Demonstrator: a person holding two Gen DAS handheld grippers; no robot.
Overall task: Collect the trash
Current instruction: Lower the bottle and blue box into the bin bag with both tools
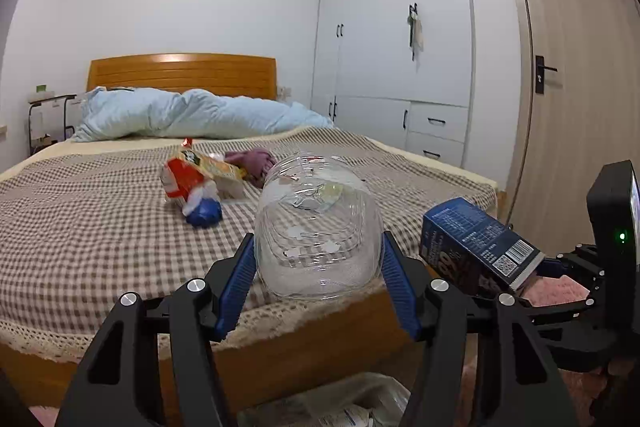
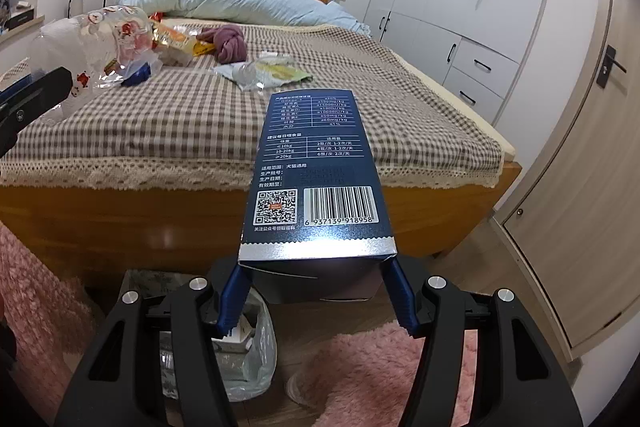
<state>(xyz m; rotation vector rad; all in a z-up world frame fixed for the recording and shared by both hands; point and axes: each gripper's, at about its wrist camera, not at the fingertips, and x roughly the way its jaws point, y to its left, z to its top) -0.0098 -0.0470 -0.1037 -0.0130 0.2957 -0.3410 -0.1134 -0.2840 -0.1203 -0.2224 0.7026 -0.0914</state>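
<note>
At the foot of the wooden bed with the brown checked cover [image 1: 100, 211], in the left wrist view: left gripper [image 1: 318, 259] clamped on a clear, crumpled plastic bottle [image 1: 316, 223], blue pads pressing both its sides, bottle pointing away over the bed edge. On the cover beyond it, a red, orange and blue heap of snack wrappers [image 1: 196, 183] and a purple bunched cloth [image 1: 256, 161] just behind. Right of the bottle, near the bed's corner, a dark blue printed cardboard carton [image 1: 480, 243] gripped in the right gripper. Below the bed's footboard, a white plastic bag holding discarded packaging [image 1: 344, 407].

In front of the same footboard, in the right wrist view: right gripper [image 2: 316, 291] closed on the carton [image 2: 316, 167], barcode face up, far end reaching over the bed edge. Bottle [image 2: 92, 47] at left above the cover, wrappers [image 2: 176, 39] and cloth [image 2: 230, 45] behind it, clear crinkled wrapping [image 2: 264, 71] mid-cover. Bag [image 2: 244, 359] on the floor under the carton, beside a pink shaggy rug [image 2: 380, 367].
</note>
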